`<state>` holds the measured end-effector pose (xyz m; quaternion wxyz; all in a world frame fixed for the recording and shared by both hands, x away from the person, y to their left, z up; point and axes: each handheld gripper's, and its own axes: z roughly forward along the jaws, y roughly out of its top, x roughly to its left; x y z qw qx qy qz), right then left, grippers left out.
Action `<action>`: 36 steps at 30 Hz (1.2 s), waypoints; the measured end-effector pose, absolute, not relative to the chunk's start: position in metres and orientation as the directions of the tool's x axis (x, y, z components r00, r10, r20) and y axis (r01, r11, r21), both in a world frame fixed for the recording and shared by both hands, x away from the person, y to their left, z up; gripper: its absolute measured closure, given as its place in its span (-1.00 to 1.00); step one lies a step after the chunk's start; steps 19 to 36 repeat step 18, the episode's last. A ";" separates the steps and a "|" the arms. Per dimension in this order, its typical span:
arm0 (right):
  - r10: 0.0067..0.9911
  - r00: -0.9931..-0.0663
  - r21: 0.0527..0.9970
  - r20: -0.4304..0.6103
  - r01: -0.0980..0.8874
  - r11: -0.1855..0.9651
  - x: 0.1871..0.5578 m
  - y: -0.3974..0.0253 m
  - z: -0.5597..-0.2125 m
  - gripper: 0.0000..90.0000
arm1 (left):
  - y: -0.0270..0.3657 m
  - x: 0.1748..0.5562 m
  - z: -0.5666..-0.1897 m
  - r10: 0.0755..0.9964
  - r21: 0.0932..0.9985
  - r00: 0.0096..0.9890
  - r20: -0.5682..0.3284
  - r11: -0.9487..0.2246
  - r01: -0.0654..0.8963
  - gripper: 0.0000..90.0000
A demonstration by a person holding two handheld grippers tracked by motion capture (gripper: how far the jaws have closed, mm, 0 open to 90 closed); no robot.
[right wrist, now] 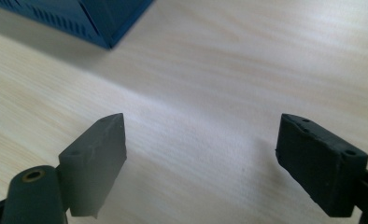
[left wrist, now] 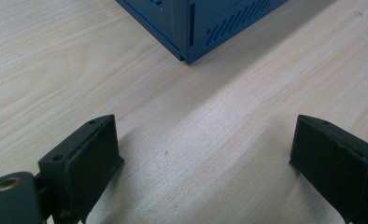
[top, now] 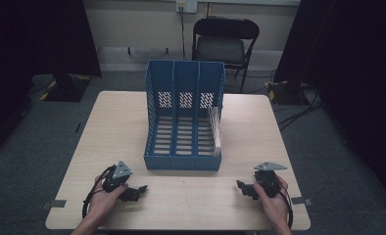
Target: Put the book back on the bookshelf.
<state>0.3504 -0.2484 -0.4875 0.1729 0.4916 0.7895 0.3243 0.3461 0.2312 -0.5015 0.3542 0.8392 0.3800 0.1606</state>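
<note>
A blue three-slot file rack (top: 185, 117) stands in the middle of the wooden table (top: 117, 122), open toward me. A thin white sheet (top: 215, 128) leans in its right slot. My left gripper (top: 141, 188) rests on the table at the front left, held by a hand, jaws pointing right. In the left gripper view the left gripper (left wrist: 205, 154) is open over bare wood, with a corner of the rack (left wrist: 191, 28) ahead. My right gripper (top: 240, 186) lies at the front right, jaws pointing left. The right gripper (right wrist: 201, 154) is open and empty, a rack corner (right wrist: 98, 23) beyond it.
A black folding chair (top: 223, 41) stands behind the table near the wall. Dark curtains hang at both sides, and cables run on the grey floor at the right. Bits of tape (top: 54, 203) mark the table's front corners.
</note>
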 end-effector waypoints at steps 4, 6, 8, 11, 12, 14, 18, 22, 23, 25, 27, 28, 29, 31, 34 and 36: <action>0.902 -0.433 0.690 -0.008 0.650 0.318 0.347 -0.244 -0.494 -0.68 | 0.231 0.347 -0.501 0.755 0.712 0.655 0.004 -0.462 0.528 -0.89; 0.909 -0.417 0.717 -0.014 0.629 0.300 0.345 -0.243 -0.498 -0.71 | 0.231 0.347 -0.501 0.757 0.709 0.654 0.005 -0.464 0.531 -0.89; 0.911 -0.413 0.735 -0.014 0.613 0.290 0.345 -0.243 -0.501 -0.73 | 0.231 0.347 -0.501 0.756 0.708 0.654 0.006 -0.465 0.531 -0.89; 0.911 -0.412 0.734 -0.015 0.614 0.289 0.344 -0.243 -0.501 -0.73 | 0.231 0.347 -0.501 0.756 0.704 0.655 0.008 -0.469 0.533 -0.89; 0.912 -0.411 0.735 -0.014 0.614 0.288 0.344 -0.243 -0.501 -0.73 | 0.231 0.347 -0.501 0.756 0.704 0.654 0.008 -0.469 0.534 -0.89; 0.912 -0.410 0.735 -0.014 0.615 0.288 0.344 -0.243 -0.501 -0.73 | 0.231 0.347 -0.501 0.758 0.703 0.653 0.008 -0.469 0.535 -0.90; 0.914 -0.406 0.734 -0.013 0.616 0.284 0.344 -0.243 -0.501 -0.73 | 0.231 0.347 -0.502 0.763 0.709 0.646 0.002 -0.456 0.537 -0.93; 0.914 -0.406 0.734 -0.013 0.616 0.284 0.344 -0.243 -0.501 -0.73 | 0.231 0.347 -0.502 0.763 0.709 0.646 0.002 -0.456 0.537 -0.93; 0.914 -0.406 0.734 -0.013 0.616 0.284 0.344 -0.243 -0.501 -0.73 | 0.231 0.347 -0.502 0.763 0.709 0.646 0.002 -0.456 0.537 -0.93; 0.914 -0.406 0.734 -0.013 0.616 0.284 0.344 -0.243 -0.501 -0.73 | 0.231 0.347 -0.502 0.763 0.709 0.646 0.002 -0.456 0.537 -0.93; 0.914 -0.406 0.734 -0.013 0.616 0.284 0.344 -0.243 -0.501 -0.73 | 0.231 0.347 -0.502 0.763 0.709 0.646 0.002 -0.456 0.537 -0.93; 0.914 -0.406 0.734 -0.013 0.616 0.284 0.344 -0.243 -0.501 -0.73 | 0.231 0.347 -0.502 0.763 0.709 0.646 0.002 -0.456 0.537 -0.93; 0.914 -0.406 0.734 -0.013 0.616 0.284 0.344 -0.243 -0.501 -0.73 | 0.231 0.347 -0.502 0.763 0.709 0.646 0.002 -0.456 0.537 -0.93; 0.914 -0.406 0.734 -0.013 0.616 0.284 0.344 -0.243 -0.501 -0.73 | 0.231 0.347 -0.502 0.763 0.709 0.646 0.002 -0.456 0.537 -0.93; 0.914 -0.406 0.734 -0.013 0.616 0.284 0.344 -0.243 -0.501 -0.73 | 0.231 0.347 -0.502 0.763 0.709 0.646 0.002 -0.456 0.537 -0.93; 0.914 -0.406 0.734 -0.013 0.616 0.284 0.344 -0.243 -0.501 -0.73 | 0.231 0.347 -0.502 0.763 0.709 0.646 0.002 -0.456 0.537 -0.93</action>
